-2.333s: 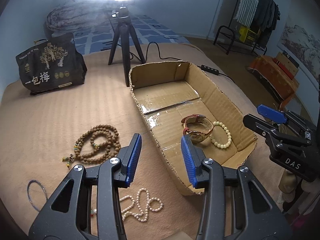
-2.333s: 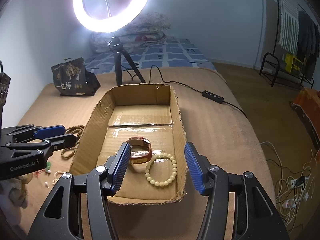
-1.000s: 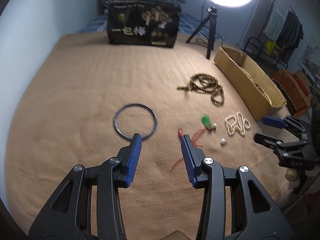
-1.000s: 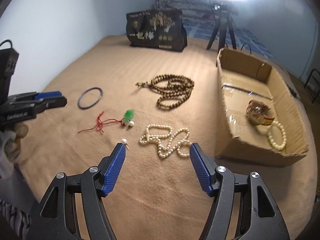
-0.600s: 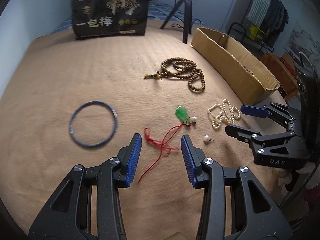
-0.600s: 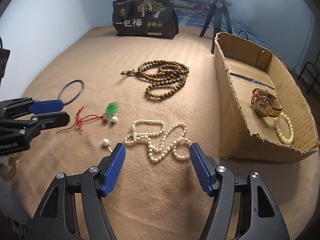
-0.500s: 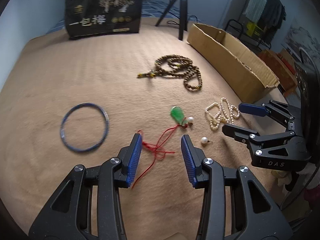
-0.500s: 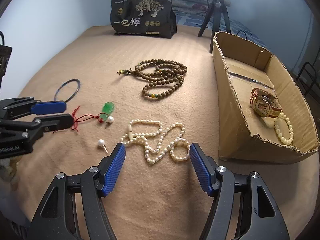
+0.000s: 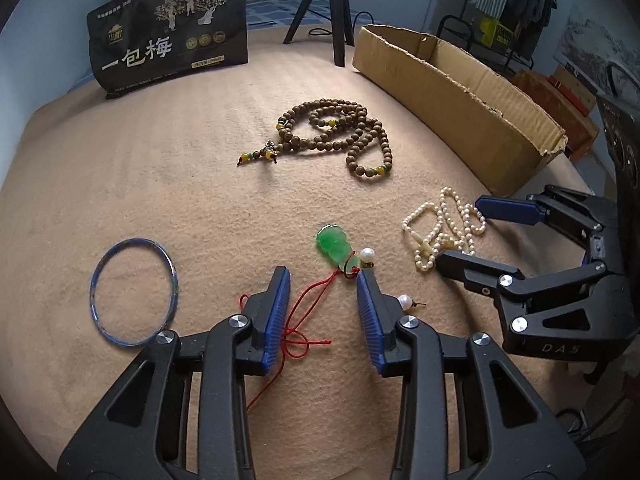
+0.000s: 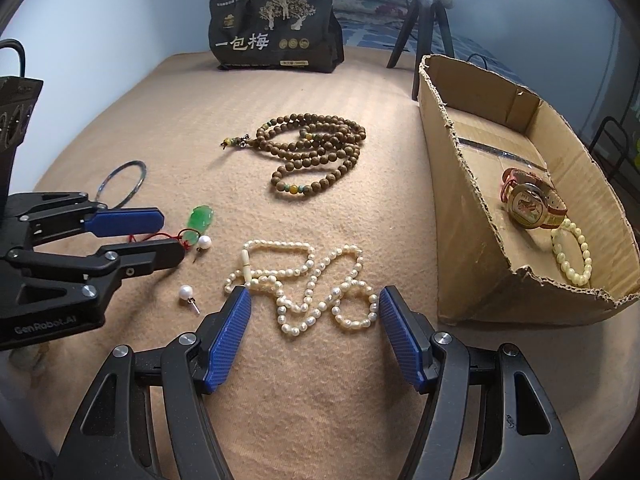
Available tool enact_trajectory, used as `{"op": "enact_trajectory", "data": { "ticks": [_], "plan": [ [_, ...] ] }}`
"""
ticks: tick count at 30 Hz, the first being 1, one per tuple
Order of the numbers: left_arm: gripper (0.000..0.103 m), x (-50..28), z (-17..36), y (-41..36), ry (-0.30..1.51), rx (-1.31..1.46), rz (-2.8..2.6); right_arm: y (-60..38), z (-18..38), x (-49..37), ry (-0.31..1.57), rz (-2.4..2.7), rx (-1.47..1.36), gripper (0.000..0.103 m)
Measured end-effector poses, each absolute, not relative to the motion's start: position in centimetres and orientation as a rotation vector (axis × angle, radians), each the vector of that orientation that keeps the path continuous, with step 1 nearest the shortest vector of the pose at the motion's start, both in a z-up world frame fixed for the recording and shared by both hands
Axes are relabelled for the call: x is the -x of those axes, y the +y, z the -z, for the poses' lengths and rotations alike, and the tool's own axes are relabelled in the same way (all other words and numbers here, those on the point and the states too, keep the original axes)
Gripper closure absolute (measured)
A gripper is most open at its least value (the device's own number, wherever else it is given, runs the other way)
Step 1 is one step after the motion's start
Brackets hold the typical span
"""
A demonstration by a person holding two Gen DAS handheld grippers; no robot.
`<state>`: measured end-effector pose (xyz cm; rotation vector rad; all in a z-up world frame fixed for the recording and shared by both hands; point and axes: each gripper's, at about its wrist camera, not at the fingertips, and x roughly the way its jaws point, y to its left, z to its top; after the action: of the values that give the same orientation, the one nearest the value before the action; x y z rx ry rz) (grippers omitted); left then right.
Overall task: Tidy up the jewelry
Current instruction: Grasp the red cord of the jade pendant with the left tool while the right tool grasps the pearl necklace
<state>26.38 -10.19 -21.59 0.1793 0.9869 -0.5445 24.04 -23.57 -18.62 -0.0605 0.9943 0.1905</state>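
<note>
Working left to right across the tan blanket-covered bed (image 9: 160, 152). Thin blue metal bangle (image 9: 134, 292) lies far left, apart from everything. Left gripper (image 9: 324, 308) hovers low with fingers spread, straddling the red cord (image 9: 298, 328) of the green jade pendant (image 9: 334, 246); nothing pinched yet. Two loose pearl stud earrings: one touching the pendant's end (image 9: 367, 256), one just beside the right-hand finger (image 9: 405, 302). Brown wooden bead mala (image 10: 316, 152) sits further back, centre. Right gripper (image 10: 314, 320), fingers also spread wide, brackets the white pearl necklace (image 10: 304, 280), empty. Torn brown cardboard box (image 10: 460, 200) at right holds a red-strapped wristwatch (image 10: 530, 200) and a pale cream bead bracelet (image 10: 572, 252).

Risks, as judged: closing on thin cord alone may let the pendant slip or swing; the finger could nudge the nearby stud into the blanket nap. The necklace's loose loops may trail and snag the box's ragged edge.

Surface soft, ribbed, yielding. Room: black printed bag (image 10: 276, 28) and black tripod (image 10: 424, 12) behind, clothes rack (image 9: 512, 8) far right.
</note>
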Motion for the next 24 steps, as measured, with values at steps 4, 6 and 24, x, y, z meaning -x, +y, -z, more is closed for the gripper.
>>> {"op": "enact_trajectory", "data": {
  "ticks": [4, 6, 24],
  "plan": [
    [0.071, -26.3, 22.1, -9.6, 1.001, -0.194, 0.537, -23.5, 18.8, -24.2, 1.002, -0.19, 0.065, 0.037],
    [0.079, -26.3, 22.2, -9.3, 1.001, -0.202, 0.529, -23.4, 18.9, -24.4, 1.006, -0.188, 0.066, 0.037],
    [0.103, -25.6, 22.1, -7.6, 0.998, -0.08, 0.49, -23.4, 19.6, -25.3, 1.011, -0.266, 0.014, 0.095]
  ]
}}
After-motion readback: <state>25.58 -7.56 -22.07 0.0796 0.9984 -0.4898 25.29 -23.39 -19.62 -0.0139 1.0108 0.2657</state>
